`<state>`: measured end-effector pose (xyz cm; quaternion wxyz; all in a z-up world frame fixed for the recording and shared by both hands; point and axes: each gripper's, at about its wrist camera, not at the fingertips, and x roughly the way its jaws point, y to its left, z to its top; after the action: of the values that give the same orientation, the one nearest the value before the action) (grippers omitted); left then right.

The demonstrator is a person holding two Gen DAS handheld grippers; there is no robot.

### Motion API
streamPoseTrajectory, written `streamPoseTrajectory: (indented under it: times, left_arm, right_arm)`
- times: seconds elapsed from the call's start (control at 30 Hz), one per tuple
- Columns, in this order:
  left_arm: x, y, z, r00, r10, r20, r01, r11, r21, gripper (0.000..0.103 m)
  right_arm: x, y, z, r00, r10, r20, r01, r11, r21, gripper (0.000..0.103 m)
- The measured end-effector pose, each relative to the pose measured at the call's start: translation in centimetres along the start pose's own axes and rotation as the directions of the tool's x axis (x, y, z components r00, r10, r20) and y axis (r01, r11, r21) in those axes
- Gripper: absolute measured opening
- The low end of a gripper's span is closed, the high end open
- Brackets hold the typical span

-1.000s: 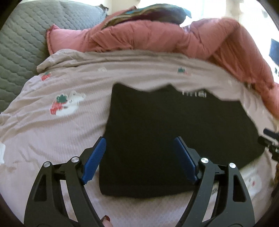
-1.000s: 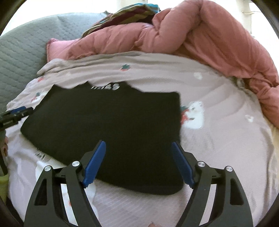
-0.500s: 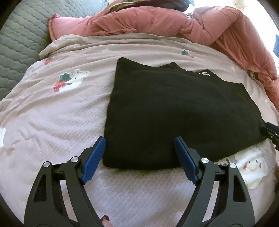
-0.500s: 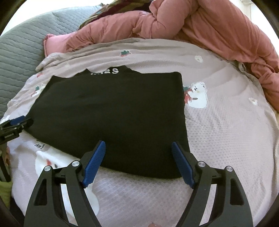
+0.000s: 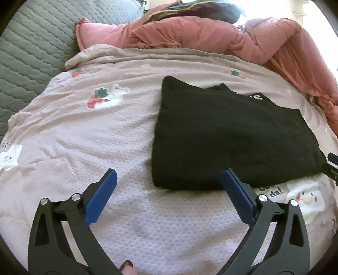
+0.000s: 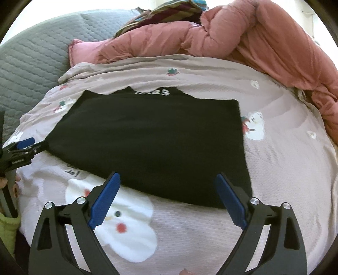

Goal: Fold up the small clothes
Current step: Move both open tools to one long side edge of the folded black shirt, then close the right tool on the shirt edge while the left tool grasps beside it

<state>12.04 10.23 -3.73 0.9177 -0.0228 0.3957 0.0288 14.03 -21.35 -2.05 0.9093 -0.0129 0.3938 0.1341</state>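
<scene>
Your left gripper (image 5: 168, 182) and right gripper (image 6: 168, 184) have black triangular cut-out arms, silver screws and blue ridged pads; a lime-green sleeve (image 6: 7, 230) shows lower left.

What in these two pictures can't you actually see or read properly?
- White lettering on the black garment, both views: partly hidden by the collar fold.
- Right gripper, left view: cut off by the edge.
- Striped cloth, right view: mostly hidden behind the pink quilt.

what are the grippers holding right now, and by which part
Nothing is held. The left gripper and right gripper both have their jaws opening, short of the near edge of the folded black garment, which lies free on the bedspread.
</scene>
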Motion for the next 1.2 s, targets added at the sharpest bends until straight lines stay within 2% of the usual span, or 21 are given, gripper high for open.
streamPoseTrajectory:
  times: [0.53, 0.83, 1.0, 1.2]
  left_arm:
    - [-0.3, 1.8, 0.8, 0.999, 0.033, 0.024, -0.032, 0.998, -0.057, 0.093]
    - [0.5, 4.2, 2.3, 0.999, 0.045, 0.008, -0.043, 0.991, -0.124, 0.093]
    - [2.0, 5.7, 4.1, 0.999, 0.022, -0.028, -0.027, 0.986, -0.166, 0.093]
    - [5.1, 6.4, 6.8, 0.995, -0.046, -0.089, 0.026, 0.977, -0.210, 0.093]
  right_arm:
    - [1.1, 7.8, 0.7, 0.997, 0.075, 0.008, -0.073, 0.984, -0.162, 0.091]
    - [4.3, 14.2, 1.4, 0.995, 0.100, -0.018, -0.100, 0.941, -0.323, 0.091]
    - [6.3, 17.0, 1.9, 0.996, 0.084, -0.026, -0.088, 0.914, -0.397, 0.091]
    - [8.5, 19.3, 2.1, 0.999, 0.026, -0.026, -0.036, 0.875, -0.483, 0.091]
